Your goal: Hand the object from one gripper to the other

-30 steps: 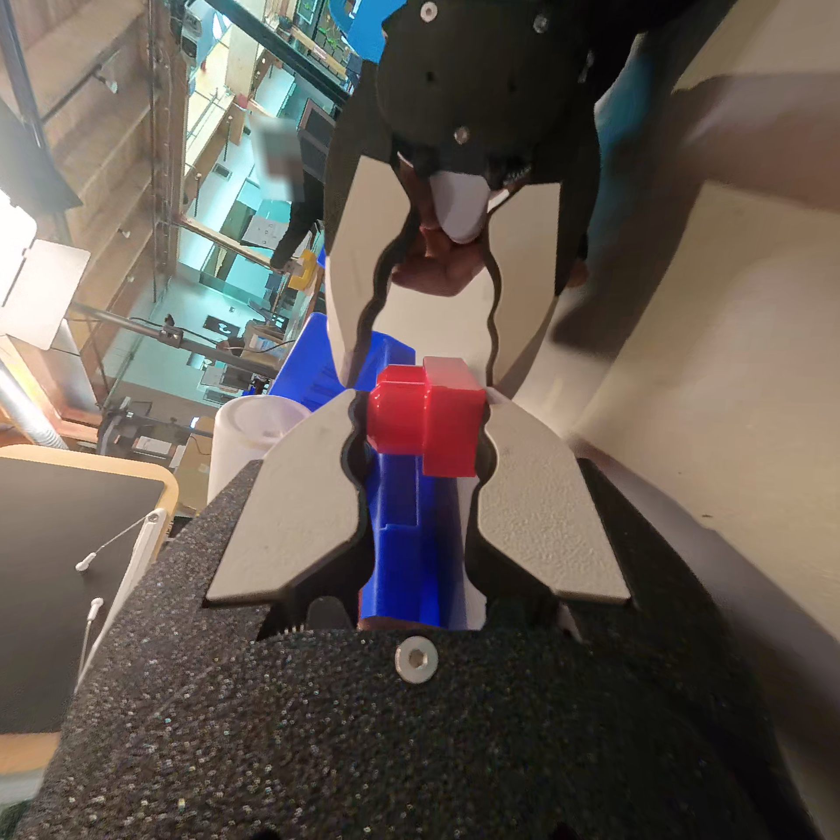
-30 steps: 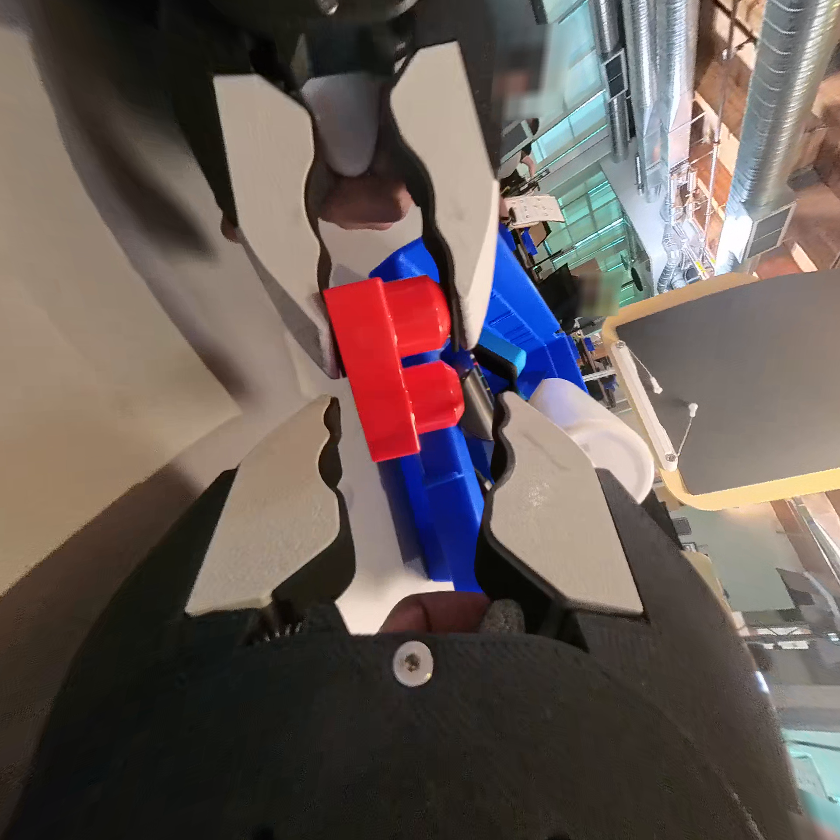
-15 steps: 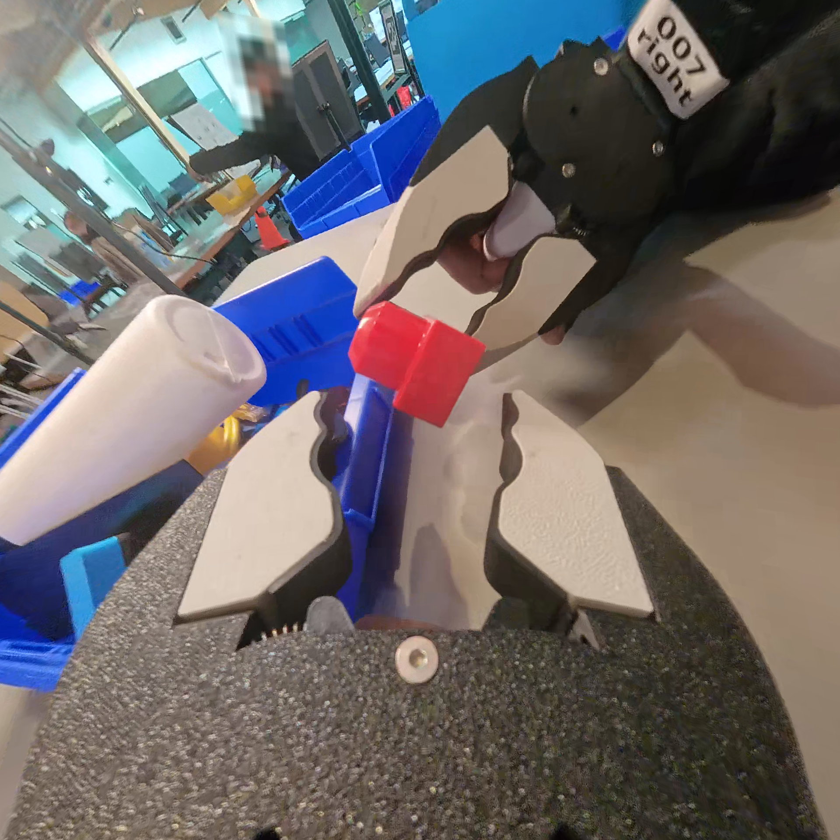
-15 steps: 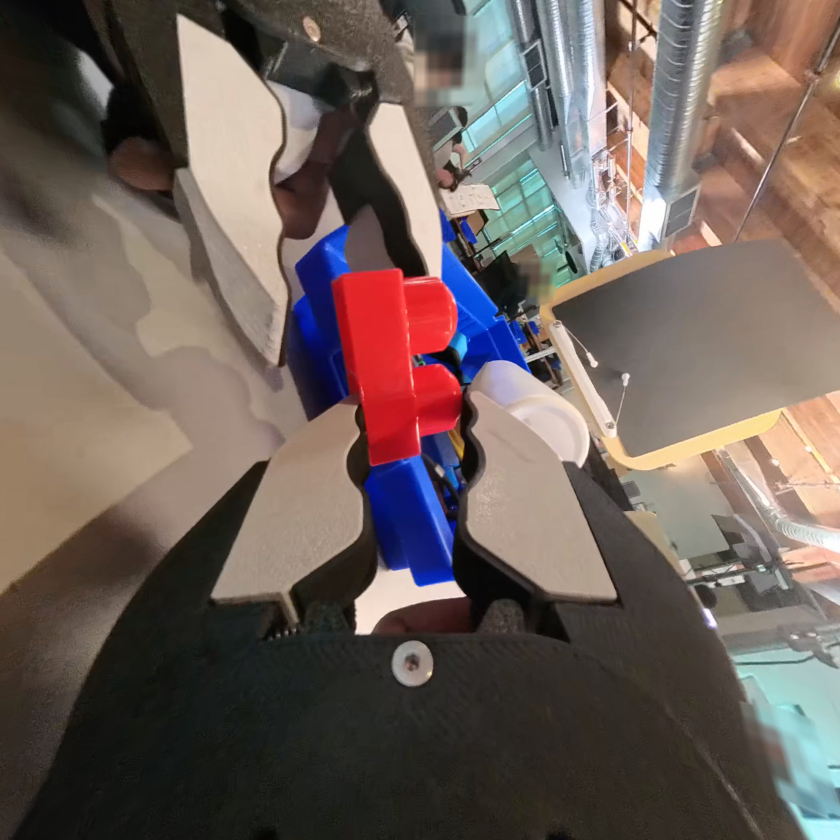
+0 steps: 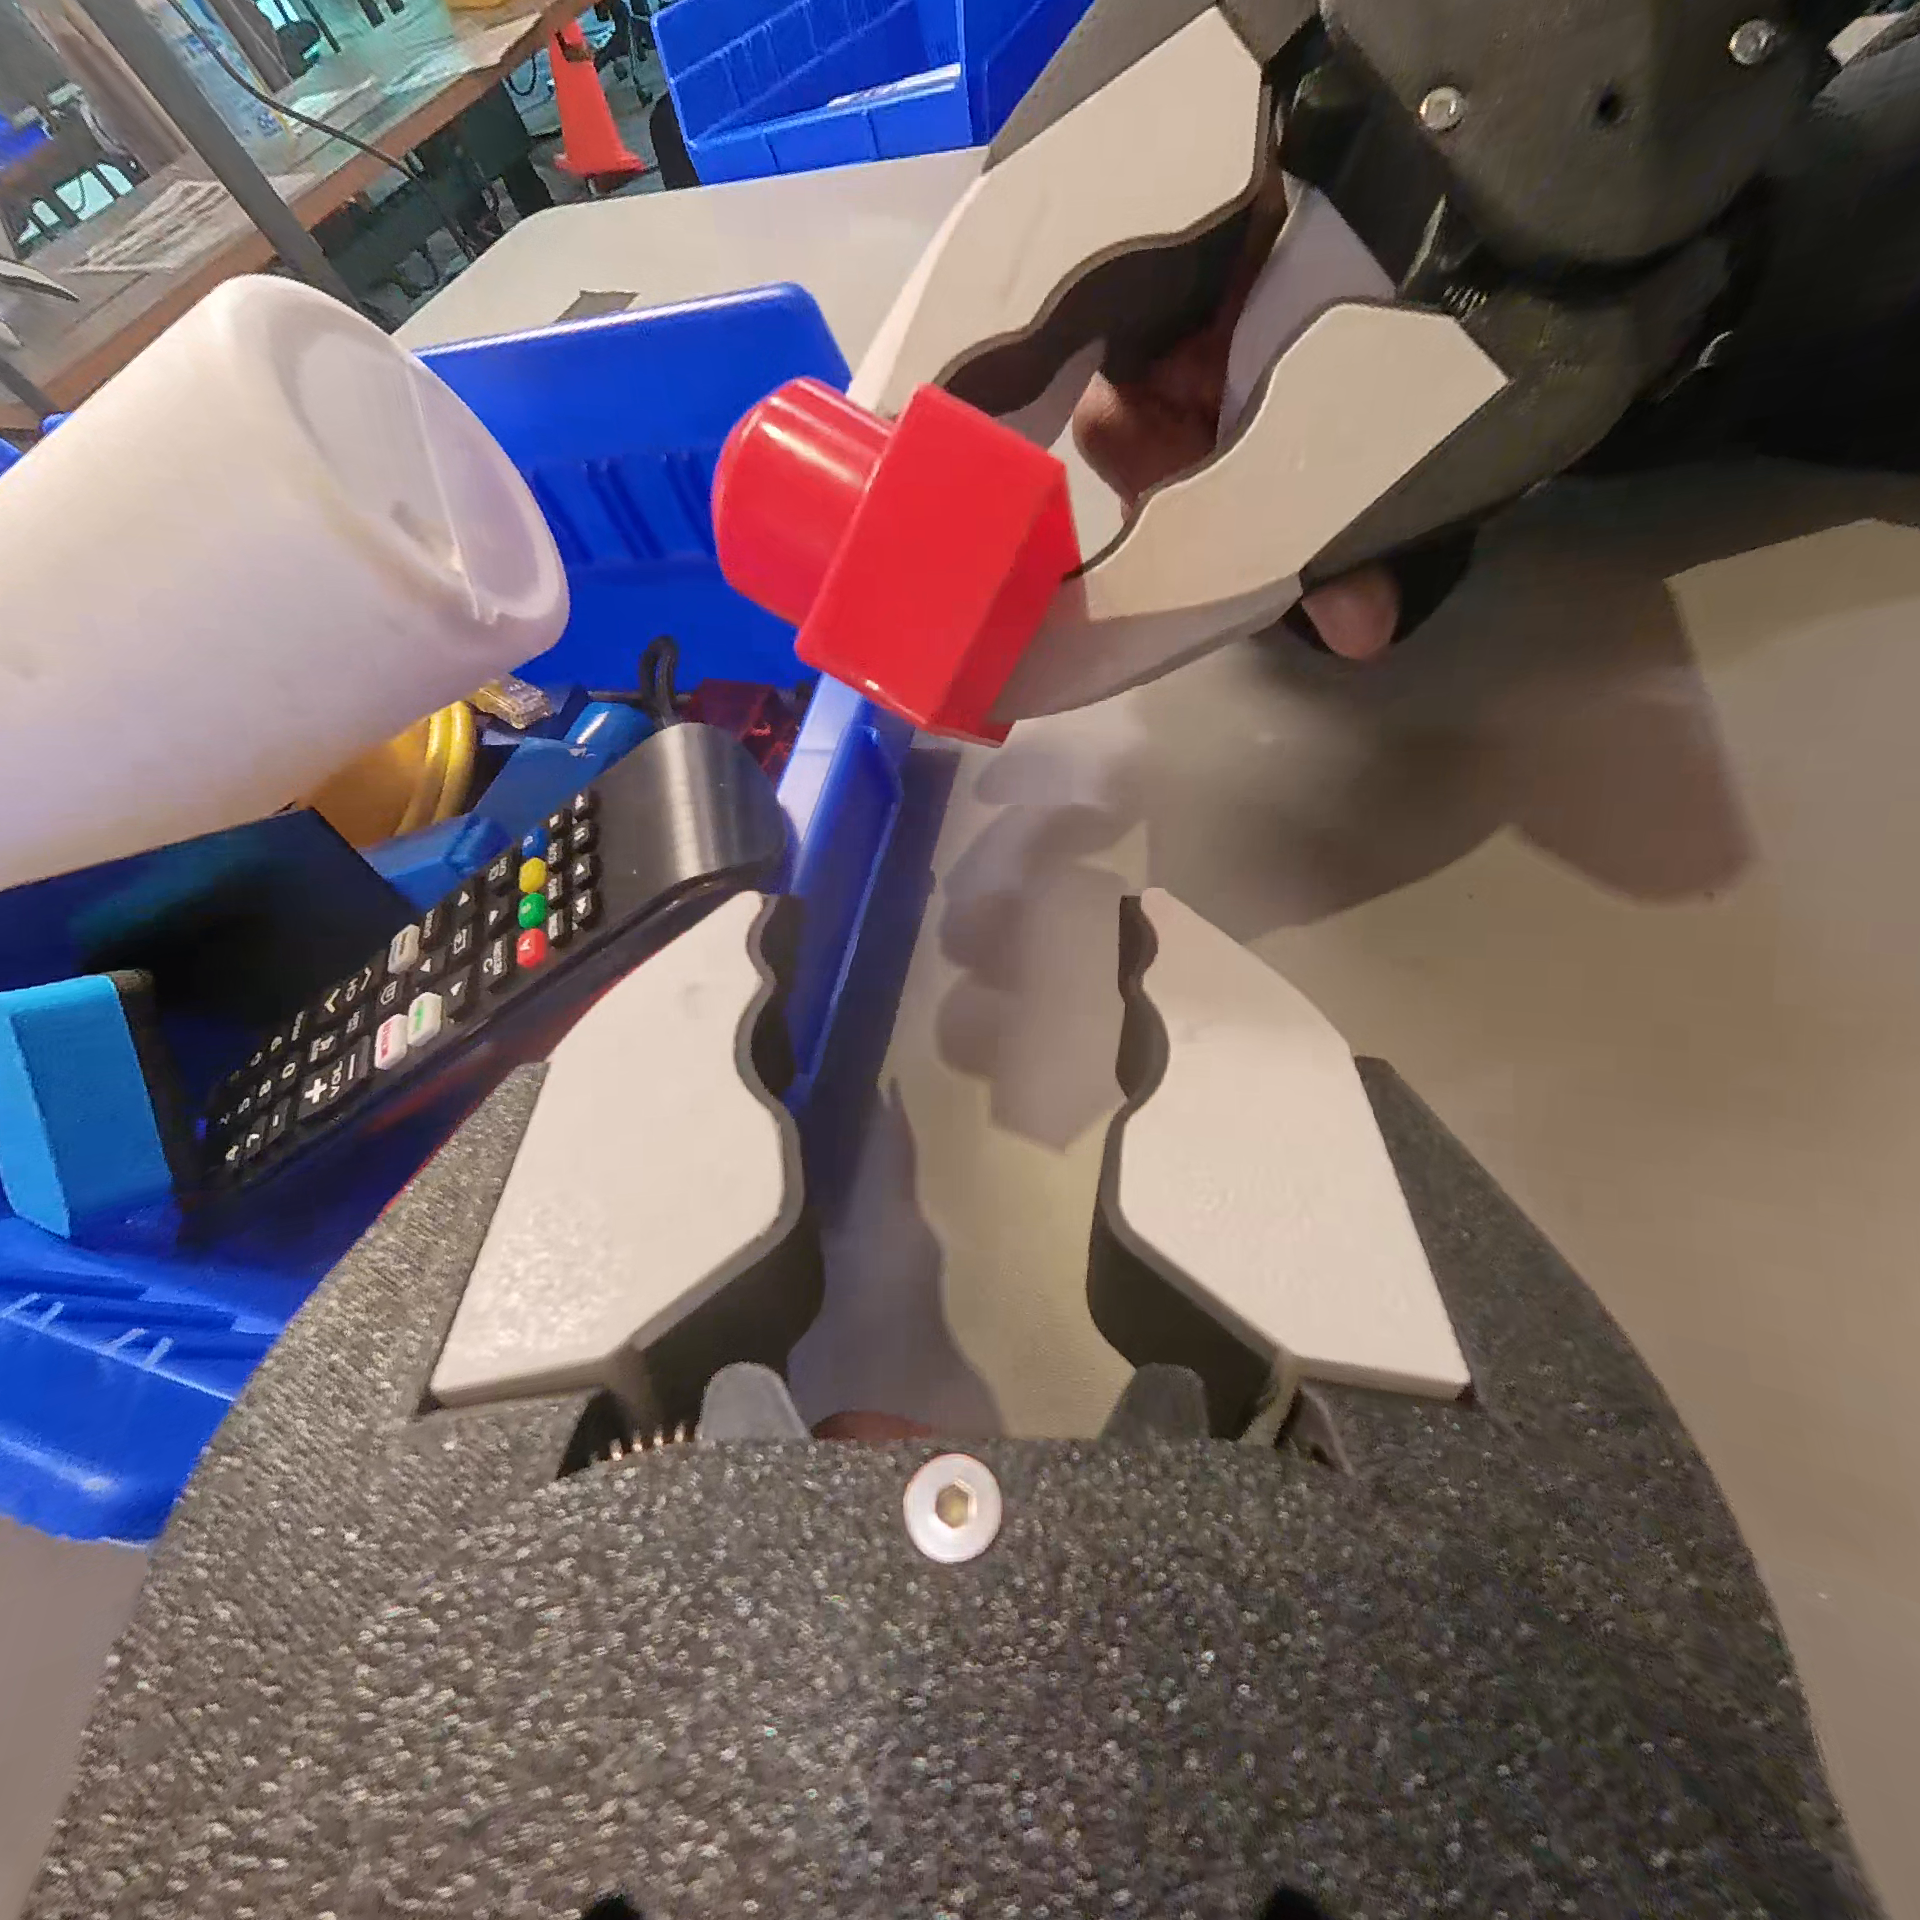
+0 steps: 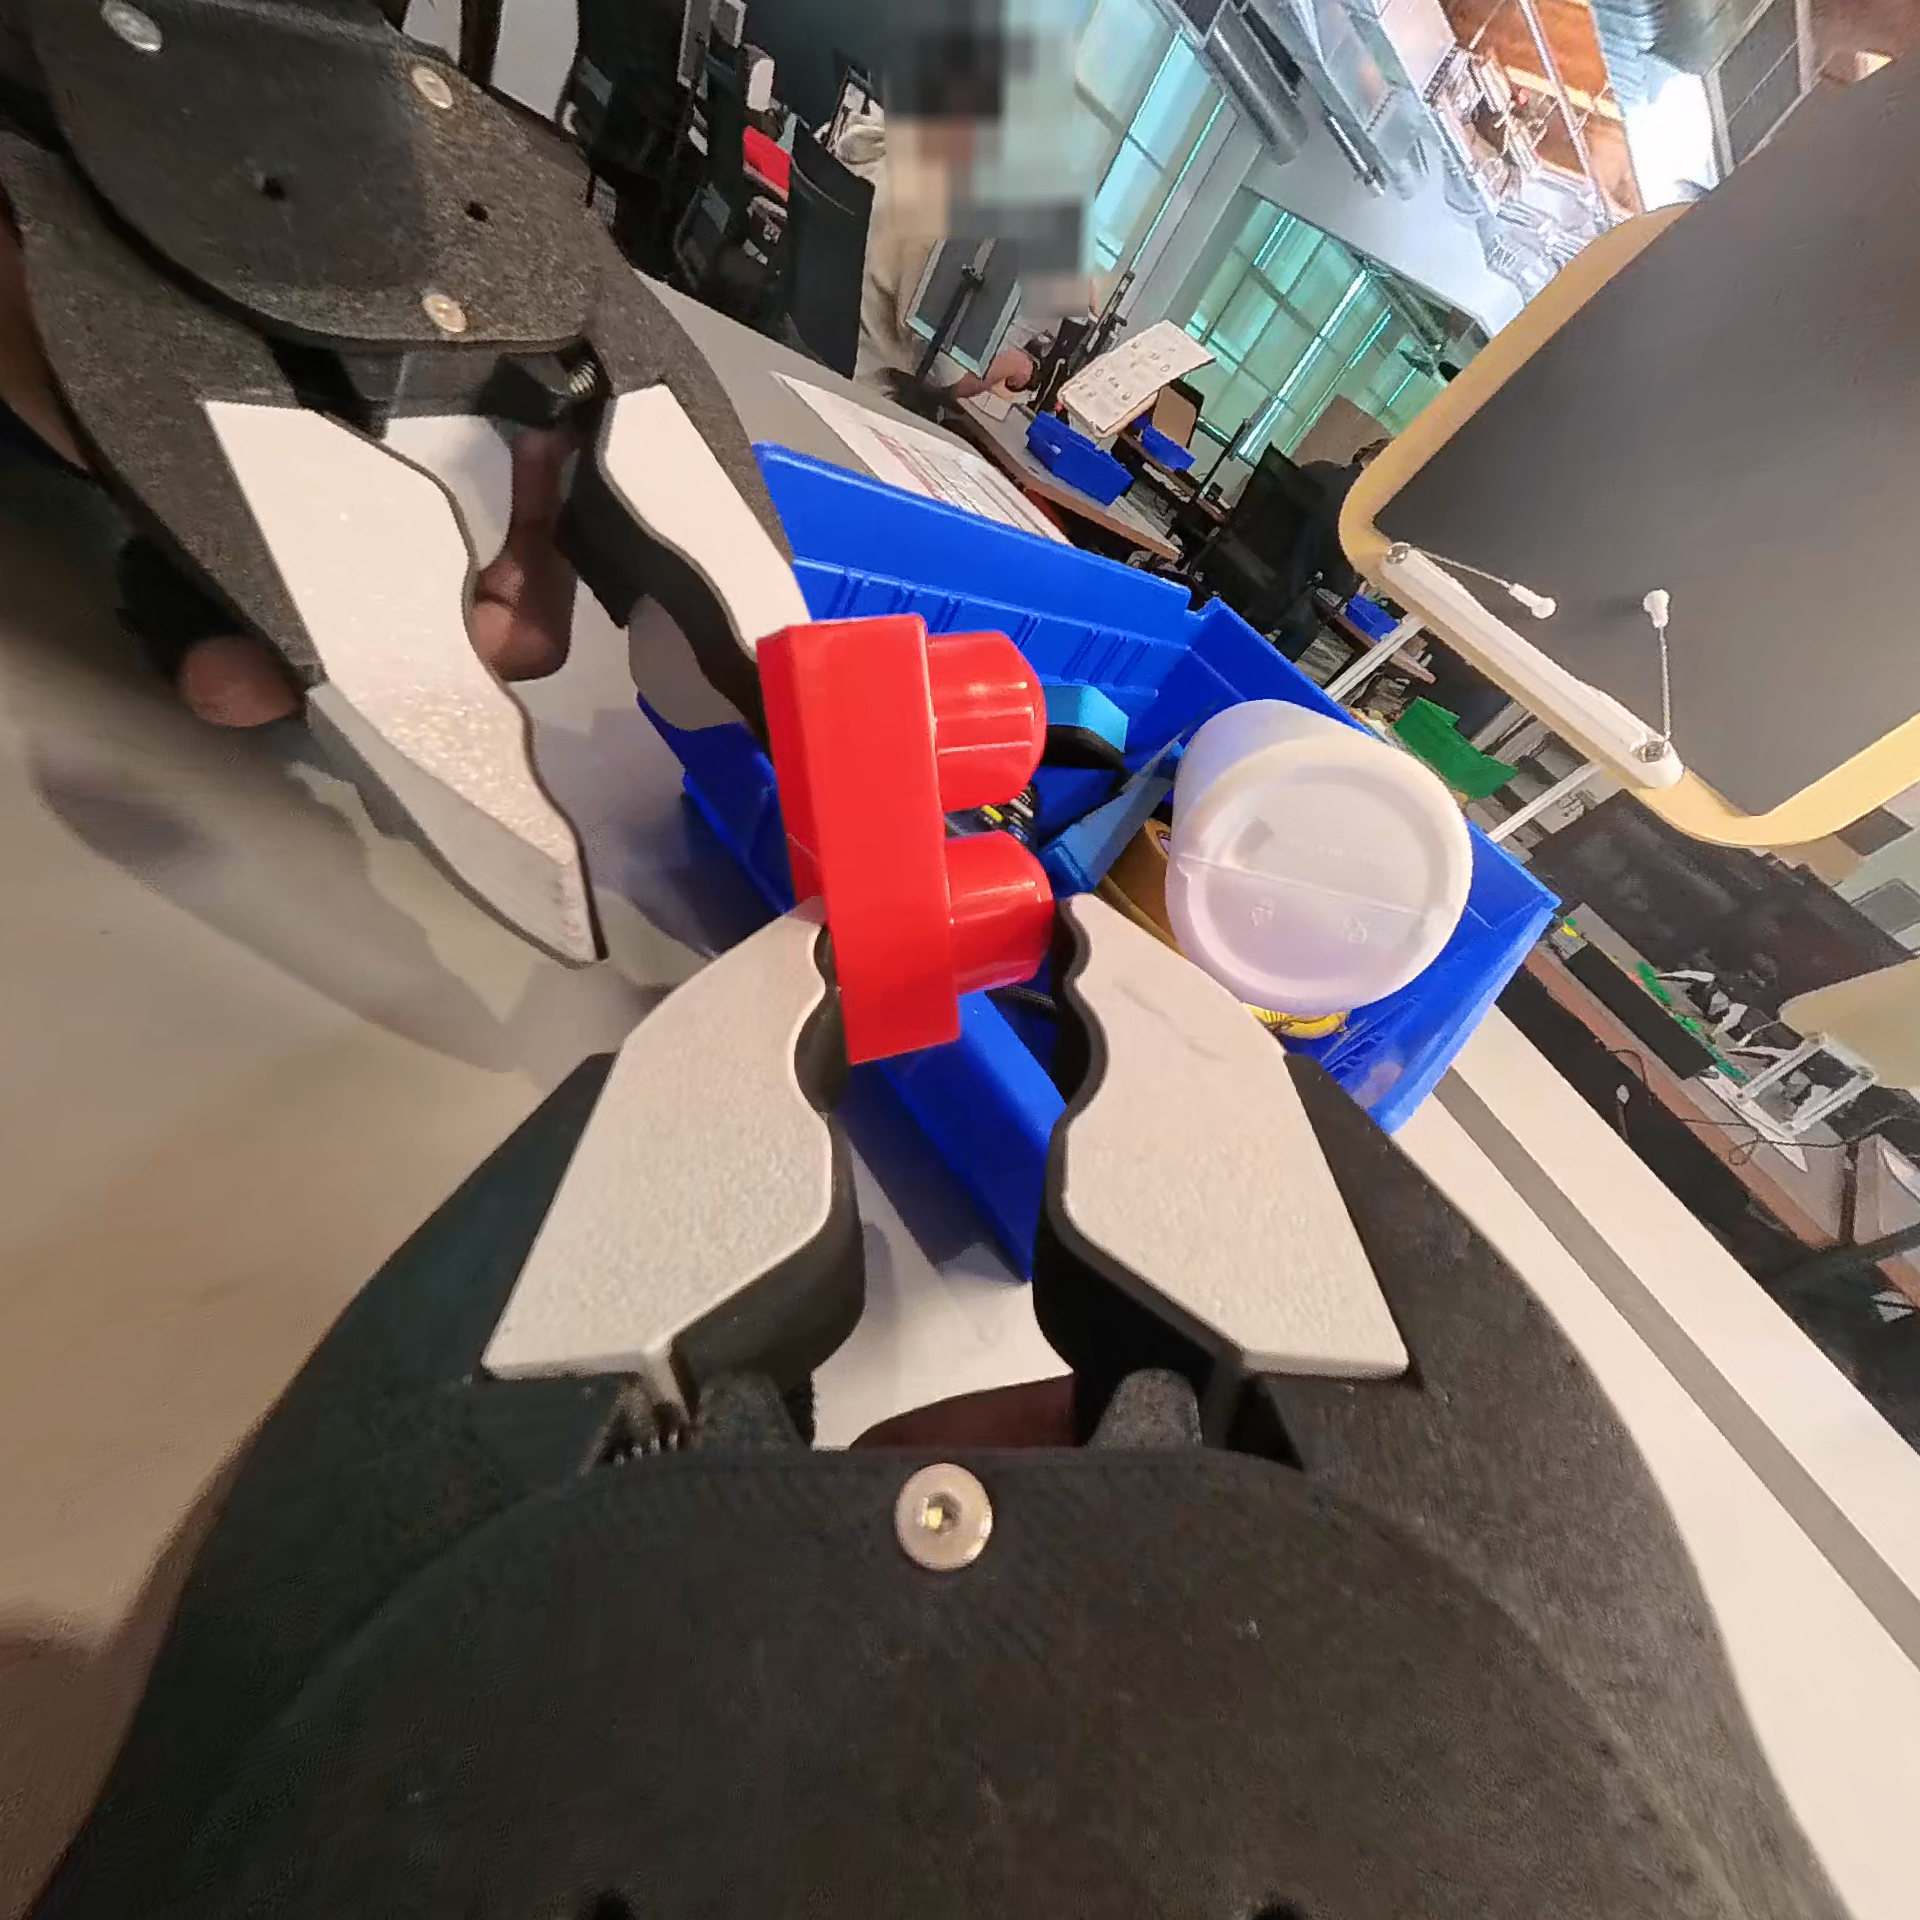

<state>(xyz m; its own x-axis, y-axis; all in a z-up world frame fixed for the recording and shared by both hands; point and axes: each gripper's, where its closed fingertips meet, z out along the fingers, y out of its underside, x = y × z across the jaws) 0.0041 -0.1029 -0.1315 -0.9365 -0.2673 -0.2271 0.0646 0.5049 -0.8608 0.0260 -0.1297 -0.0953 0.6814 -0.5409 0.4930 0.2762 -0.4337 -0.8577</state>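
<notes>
Released by the gaping left claw (image 5: 951, 966), red block (image 6: 904, 831) sits clamped in right claw (image 6: 940, 966), lower centre; handover done, withdrawal next.

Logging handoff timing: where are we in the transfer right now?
Done: the right gripper is shut on the red two-stud block. The left gripper is open, empty and clear of it. In hand: block held beside the blue bin. Left: nothing visible except parting further.
</notes>
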